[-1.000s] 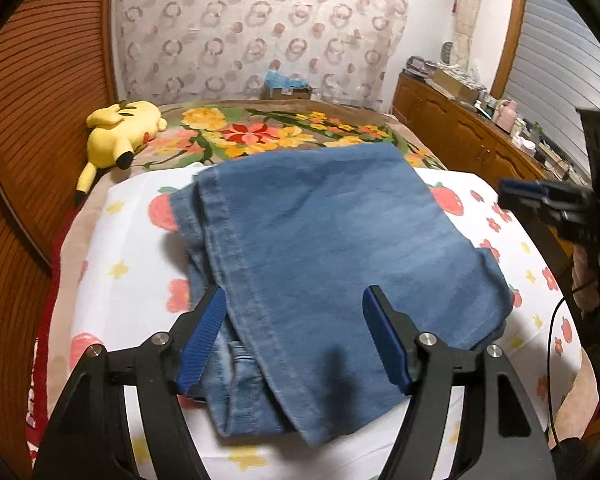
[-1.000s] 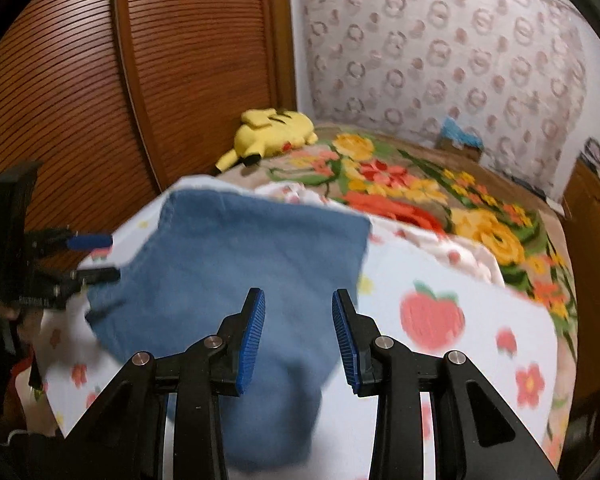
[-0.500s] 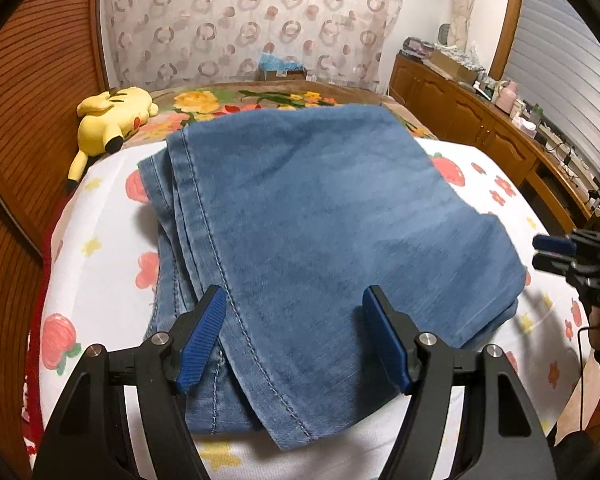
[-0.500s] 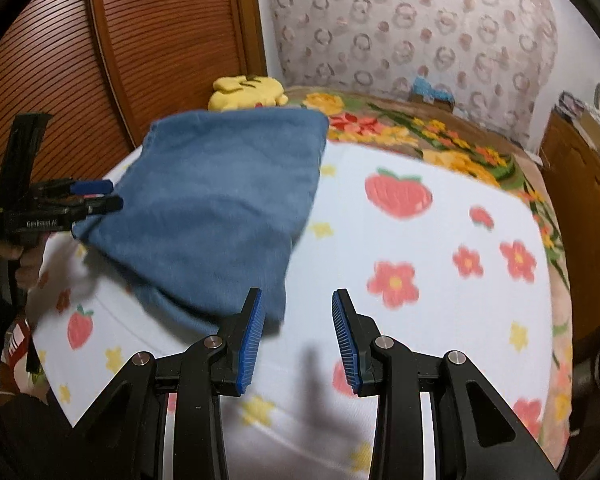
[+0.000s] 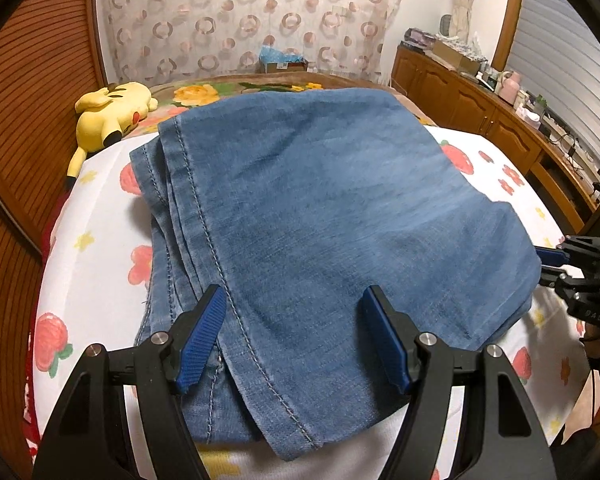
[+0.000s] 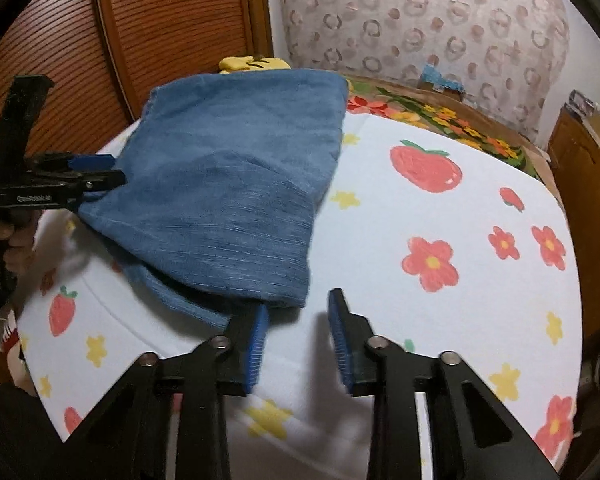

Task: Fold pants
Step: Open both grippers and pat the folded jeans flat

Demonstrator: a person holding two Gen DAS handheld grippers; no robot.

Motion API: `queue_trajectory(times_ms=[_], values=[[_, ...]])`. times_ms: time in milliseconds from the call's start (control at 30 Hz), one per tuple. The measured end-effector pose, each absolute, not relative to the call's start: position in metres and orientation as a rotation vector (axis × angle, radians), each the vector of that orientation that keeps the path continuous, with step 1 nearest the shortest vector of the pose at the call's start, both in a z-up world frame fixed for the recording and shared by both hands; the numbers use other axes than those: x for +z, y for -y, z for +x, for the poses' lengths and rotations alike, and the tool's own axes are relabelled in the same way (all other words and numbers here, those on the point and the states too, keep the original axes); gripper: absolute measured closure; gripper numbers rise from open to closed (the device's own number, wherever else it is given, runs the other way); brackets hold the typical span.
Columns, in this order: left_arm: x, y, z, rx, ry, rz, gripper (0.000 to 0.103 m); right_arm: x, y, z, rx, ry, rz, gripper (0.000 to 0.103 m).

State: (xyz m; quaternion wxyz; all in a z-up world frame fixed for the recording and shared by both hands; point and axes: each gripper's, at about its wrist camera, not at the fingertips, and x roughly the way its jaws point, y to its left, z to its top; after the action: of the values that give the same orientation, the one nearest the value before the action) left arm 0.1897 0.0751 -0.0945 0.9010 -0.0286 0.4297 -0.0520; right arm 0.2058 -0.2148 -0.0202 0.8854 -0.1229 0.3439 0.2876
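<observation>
Left wrist view: I see my left claw (image 5: 294, 336) spread wide over the folded denim pants (image 5: 320, 208), its pads above the near hem and pinching nothing. The pants lie on the bed (image 5: 100, 248), on a strawberry-print sheet. A yellow plush toy (image 5: 112, 110) lies beyond them.

Right wrist view: my right claw (image 6: 298, 338) is closing beside the pants' (image 6: 236, 184) near corner, with only sheet between its pads.

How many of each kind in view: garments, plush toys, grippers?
Folded jeans: 1
Yellow plush toy: 1
Grippers: 2 (left gripper, open over the jeans; right gripper, jaws closing with nothing between them)
Total: 4
</observation>
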Motion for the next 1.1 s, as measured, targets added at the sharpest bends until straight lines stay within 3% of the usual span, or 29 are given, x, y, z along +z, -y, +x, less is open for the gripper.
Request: queue_trajectory(times_ms=[67,167,1000,1100], values=[[-0.096,-0.074,0.190,-0.103,-0.891,-0.052,0.031,-0.018,0.215,0.199,0.623,-0.697,-0.260,0.099],[-0.098,-0.074,0.191,-0.098,-0.894,-0.043,0.031,-0.014,0.223,0.193,0.641,-0.687,-0.241,0.101],[-0.103,-0.080,0.193,-0.104,-0.882,-0.047,0.031,-0.008,0.263,0.147,0.644,-0.643,-0.174,0.103],[-0.102,-0.081,0.194,-0.100,-0.882,-0.047,0.031,-0.002,0.265,0.147,0.607,-0.615,-0.195,0.098]])
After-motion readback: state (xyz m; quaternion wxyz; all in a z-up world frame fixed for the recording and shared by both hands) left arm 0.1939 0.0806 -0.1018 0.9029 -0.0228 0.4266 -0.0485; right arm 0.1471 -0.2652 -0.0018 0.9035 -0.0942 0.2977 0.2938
